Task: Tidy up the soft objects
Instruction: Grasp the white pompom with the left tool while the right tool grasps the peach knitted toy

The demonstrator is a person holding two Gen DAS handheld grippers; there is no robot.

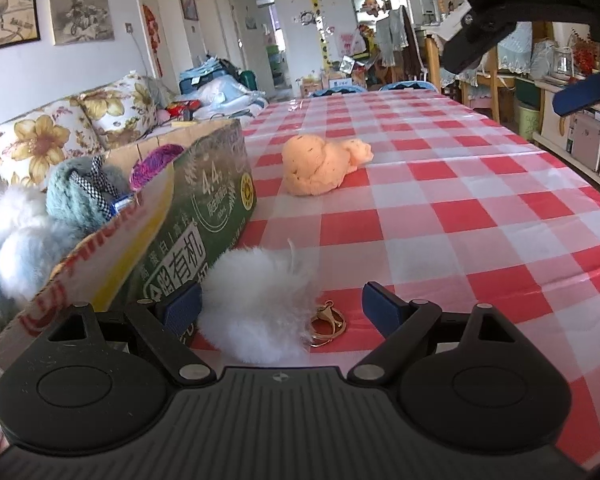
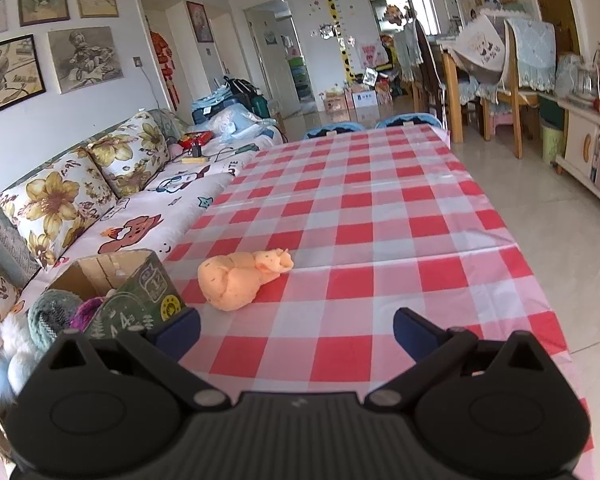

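Observation:
A white fluffy pom-pom point(image 1: 256, 304) with a gold clasp point(image 1: 327, 323) lies on the checked tablecloth, between the fingers of my open left gripper point(image 1: 280, 308). An orange plush toy point(image 1: 320, 166) lies further out on the cloth; it also shows in the right wrist view point(image 2: 240, 280). A green cardboard box point(image 1: 196, 220) at the left holds several soft things: white pom-poms point(image 1: 24, 240), a teal knit piece point(image 1: 80, 192), purple yarn point(image 1: 156, 160). My right gripper point(image 2: 296, 332) is open and empty, raised above the table, and shows at the upper right of the left wrist view point(image 1: 540, 40).
The red and white checked table point(image 2: 380, 220) stretches ahead. A sofa with flowered cushions point(image 2: 60, 200) runs along the left. Chairs point(image 2: 512, 80), a cabinet and floor lie to the right of the table edge.

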